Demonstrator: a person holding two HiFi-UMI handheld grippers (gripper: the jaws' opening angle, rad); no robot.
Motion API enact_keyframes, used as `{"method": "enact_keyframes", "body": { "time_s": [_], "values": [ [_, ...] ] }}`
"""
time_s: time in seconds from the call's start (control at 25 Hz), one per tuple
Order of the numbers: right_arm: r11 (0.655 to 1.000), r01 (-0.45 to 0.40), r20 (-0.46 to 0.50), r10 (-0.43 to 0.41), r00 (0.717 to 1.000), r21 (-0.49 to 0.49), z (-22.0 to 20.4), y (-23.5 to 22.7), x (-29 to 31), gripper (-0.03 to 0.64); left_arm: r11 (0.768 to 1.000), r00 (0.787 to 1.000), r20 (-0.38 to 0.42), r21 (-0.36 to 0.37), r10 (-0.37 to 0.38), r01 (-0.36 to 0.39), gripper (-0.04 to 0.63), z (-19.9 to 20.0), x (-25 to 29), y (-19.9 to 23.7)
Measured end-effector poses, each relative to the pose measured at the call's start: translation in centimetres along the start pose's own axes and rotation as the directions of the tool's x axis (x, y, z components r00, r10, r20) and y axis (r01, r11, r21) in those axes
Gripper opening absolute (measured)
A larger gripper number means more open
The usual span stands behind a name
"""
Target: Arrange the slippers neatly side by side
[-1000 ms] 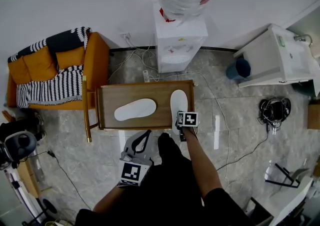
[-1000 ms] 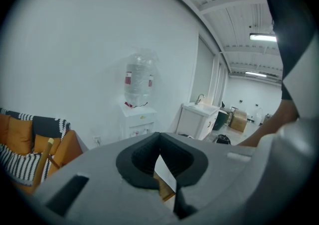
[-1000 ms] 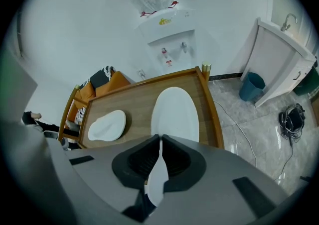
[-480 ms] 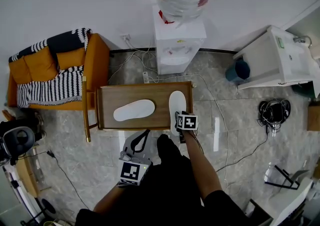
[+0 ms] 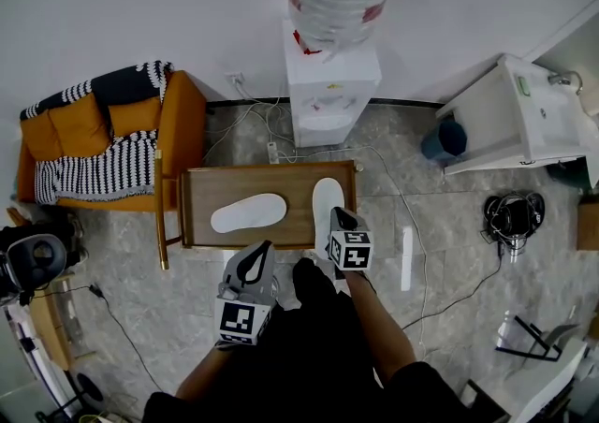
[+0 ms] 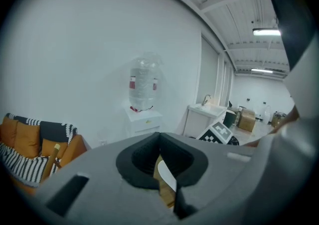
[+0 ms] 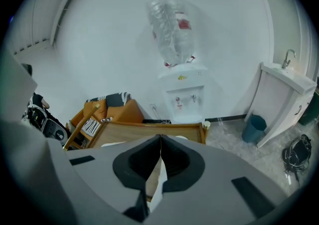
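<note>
Left gripper point(image 5: 259, 251) pinched empty, right gripper point(image 5: 337, 217) just clamped on nothing; I'd swing the sideways slipper point(image 5: 248, 213) parallel beside the lengthwise slipper point(image 5: 328, 198).

L slipper point(image 5: 248, 213) & R slipper point(image 5: 326, 198) both white, table point(image 5: 299, 211) mid-brown wood, sofa point(image 5: 178, 112) orange w/ blk-&-wht patterned throw point(image 5: 103, 164), water dispenser point(image 5: 329, 94) white w/ red marks, bin point(image 5: 445, 140) blue, floor point(image 5: 440, 225) grey marbled w/ pale veins.

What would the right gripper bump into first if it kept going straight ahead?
Probably the white slipper at the wooden table's right end. The right gripper, jaws just closed on nothing, points down at it, though depth is unclear.
</note>
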State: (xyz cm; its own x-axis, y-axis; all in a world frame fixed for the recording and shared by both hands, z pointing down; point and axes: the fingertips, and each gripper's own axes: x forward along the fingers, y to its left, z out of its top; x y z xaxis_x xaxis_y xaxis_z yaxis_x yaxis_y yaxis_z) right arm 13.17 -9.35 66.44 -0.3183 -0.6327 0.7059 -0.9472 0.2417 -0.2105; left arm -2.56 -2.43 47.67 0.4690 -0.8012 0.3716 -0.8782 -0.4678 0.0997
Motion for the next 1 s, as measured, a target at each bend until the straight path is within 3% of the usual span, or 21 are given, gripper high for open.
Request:
{"method": "enact_keyframes", "body": {
  "time_s": [0.28, 0.52, 0.8, 1.0],
  "values": [
    [0.988, -0.099, 0.157, 0.117, 0.981, -0.119, 4.6, 4.1, -5.8, 0.012, 0.997, 0.997, -0.005, 0.022, 0.071, -0.071, 0.009, 0.9, 0.0, 0.3],
    [0.972, -0.182, 0.239, 0.214, 0.947, -0.152, 6.4, 7.0, -9.9, 0.012, 0.994, 0.994, -0.027, 0.046, 0.103, -0.102, 0.009, 0.2, -0.4, 0.7],
    [0.970, -0.196, 0.348, 0.236, 0.907, -0.147, 9.2, 9.4, -14.3, 0.012, 0.990, 0.996, -0.016, 0.114, 0.087, -0.085, 0.009, -0.5, -0.7, 2.6],
    [0.974, -0.170, 0.379, 0.214, 0.900, -0.146, 10.0, 11.3, -16.3, 0.012, 0.988, 0.999, -0.019, 0.148, 0.048, -0.045, 0.009, -1.9, -0.7, 4.4]
  ]
}}
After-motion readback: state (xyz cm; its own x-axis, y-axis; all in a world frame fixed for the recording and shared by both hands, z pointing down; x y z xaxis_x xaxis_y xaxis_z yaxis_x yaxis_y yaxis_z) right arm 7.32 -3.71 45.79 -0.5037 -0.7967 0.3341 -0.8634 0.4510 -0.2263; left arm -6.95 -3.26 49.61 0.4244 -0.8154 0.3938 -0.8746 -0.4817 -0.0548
